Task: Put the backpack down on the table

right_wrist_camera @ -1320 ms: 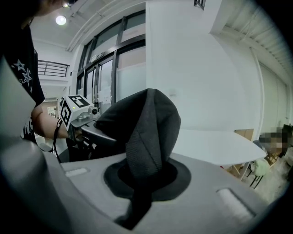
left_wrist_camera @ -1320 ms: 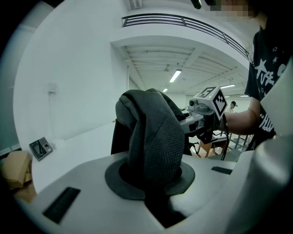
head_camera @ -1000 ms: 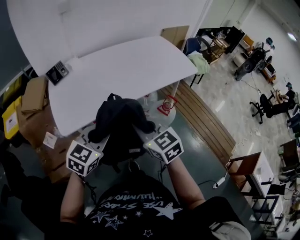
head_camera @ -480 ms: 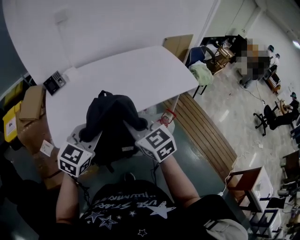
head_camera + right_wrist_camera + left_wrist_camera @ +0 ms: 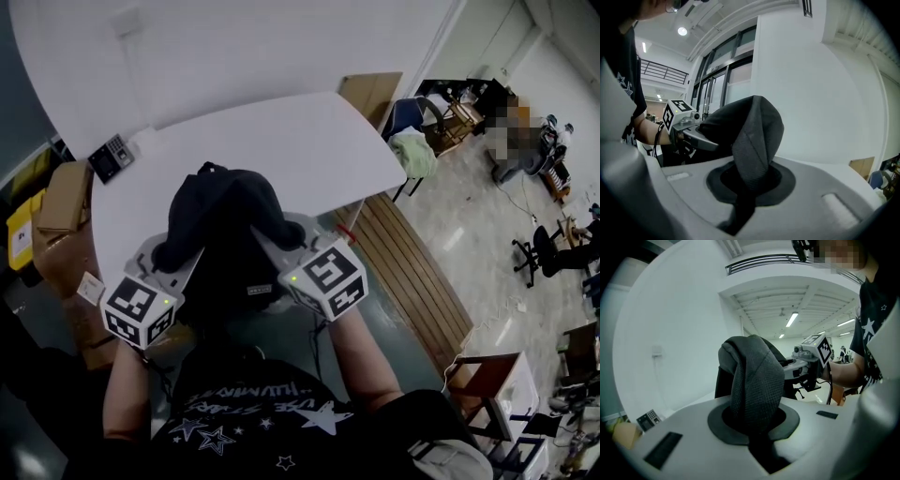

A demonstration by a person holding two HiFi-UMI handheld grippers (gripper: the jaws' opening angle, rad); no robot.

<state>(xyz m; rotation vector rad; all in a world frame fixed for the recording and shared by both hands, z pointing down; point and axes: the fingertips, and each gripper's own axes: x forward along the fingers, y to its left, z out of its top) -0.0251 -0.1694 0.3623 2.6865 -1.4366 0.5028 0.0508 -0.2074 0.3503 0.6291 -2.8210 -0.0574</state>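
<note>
1. Now our bench (image 5: 253,141) lies at twelve o'clock, its near edge beneath the backpack (image 5: 220,216).
2. The backpack hangs between our hands, partly over that edge.
3. Left gripper (image 5: 754,420) and right gripper (image 5: 747,185) each pinch its dark fabric.

A: Where does the head view look from?
B: From above the person's chest, steeply down and from some way off, onto the white table (image 5: 281,141), the backpack (image 5: 220,230), the left gripper (image 5: 180,264) and the right gripper (image 5: 277,246)

A: And the left gripper view?
B: It rides on that gripper and looks along its jaws, very near the backpack fabric, facing across to the right gripper

A: The right gripper view?
B: The mirror case: close on the fabric, facing the left gripper, with the white wall (image 5: 825,93) beyond

A: What do they share?
B: All three show the backpack, and each gripper view catches the other gripper
</note>
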